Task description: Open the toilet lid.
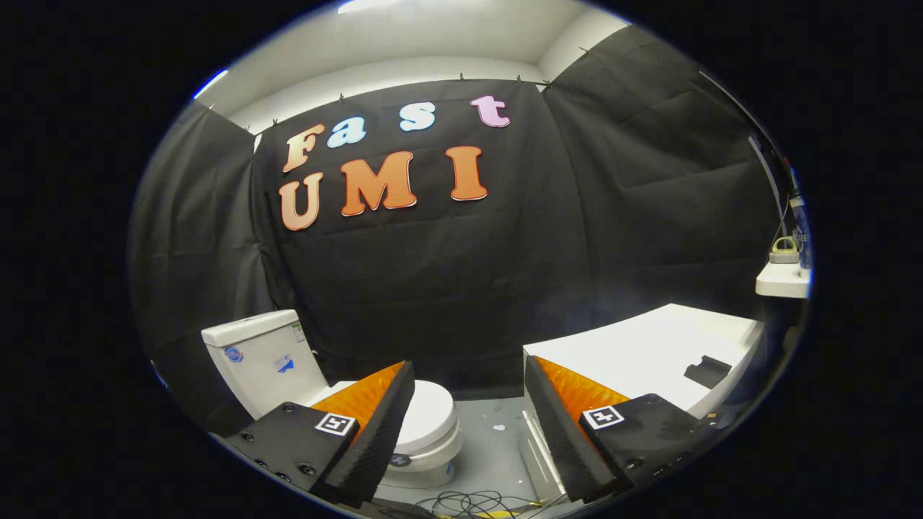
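I have the gripper (469,375) raised above the floor with its fingers (378,425) spread wide and nothing between them; the two tips stand well apart with bare floor and black wall showing through the gap.

The toilet (404,432) sits at about ten o'clock from the fingers, beyond and partly behind the left one. Its lid (430,411) is down, lying flat and closed over the bowl (425,461); the left finger covers the near-left part of it, so I see only the right half of the lid and the rounded front of the bowl. The fingers are not touching the lid. The white tank (263,357) stands upright behind the bowl at about ten o'clock, against the black cloth wall, with a couple of small stickers on its front that I cannot make out.

At about two o'clock, beyond the right finger, a white counter (649,353) runs away from me, with a small flat dark object (707,371) lying on it near its far end. Higher, at about three o'clock, a small white shelf (780,281) carries a few items too small to identify.

On the grey floor (490,432) at six o'clock, between the finger bases, a tangle of thin dark cables (469,502) lies loose.
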### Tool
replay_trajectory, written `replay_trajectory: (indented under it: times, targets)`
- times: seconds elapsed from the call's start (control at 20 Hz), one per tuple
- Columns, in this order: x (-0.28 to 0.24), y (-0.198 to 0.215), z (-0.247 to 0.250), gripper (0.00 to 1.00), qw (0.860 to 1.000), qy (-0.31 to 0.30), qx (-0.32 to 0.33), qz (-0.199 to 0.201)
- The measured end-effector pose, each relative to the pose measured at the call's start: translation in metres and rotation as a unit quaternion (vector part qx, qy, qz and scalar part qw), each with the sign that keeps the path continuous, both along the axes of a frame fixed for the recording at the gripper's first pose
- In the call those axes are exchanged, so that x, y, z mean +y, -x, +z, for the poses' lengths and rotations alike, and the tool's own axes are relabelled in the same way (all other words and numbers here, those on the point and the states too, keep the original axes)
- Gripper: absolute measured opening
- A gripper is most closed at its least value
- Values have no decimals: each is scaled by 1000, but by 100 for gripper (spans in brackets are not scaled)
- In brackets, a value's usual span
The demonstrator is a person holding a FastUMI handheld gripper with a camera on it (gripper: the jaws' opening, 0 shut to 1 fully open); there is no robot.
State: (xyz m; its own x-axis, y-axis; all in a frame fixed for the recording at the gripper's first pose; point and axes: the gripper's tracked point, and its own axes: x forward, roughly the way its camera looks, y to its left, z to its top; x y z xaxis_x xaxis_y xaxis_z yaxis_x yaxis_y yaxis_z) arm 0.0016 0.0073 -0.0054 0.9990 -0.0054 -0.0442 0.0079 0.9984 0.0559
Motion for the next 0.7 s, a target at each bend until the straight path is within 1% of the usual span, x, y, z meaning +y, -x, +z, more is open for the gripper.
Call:
replay_trajectory:
  times: [0.15, 0.35, 0.55, 0.7]
  targets:
    - [2, -5, -2, 99, 1000, 6, 1, -1]
    - [16, -26, -4, 99, 1000, -10, 2, 4]
    - [42, -64, -19, 99, 998, -48, 18, 23]
    - [57, -87, -32, 98, 996, -83, 33, 28]
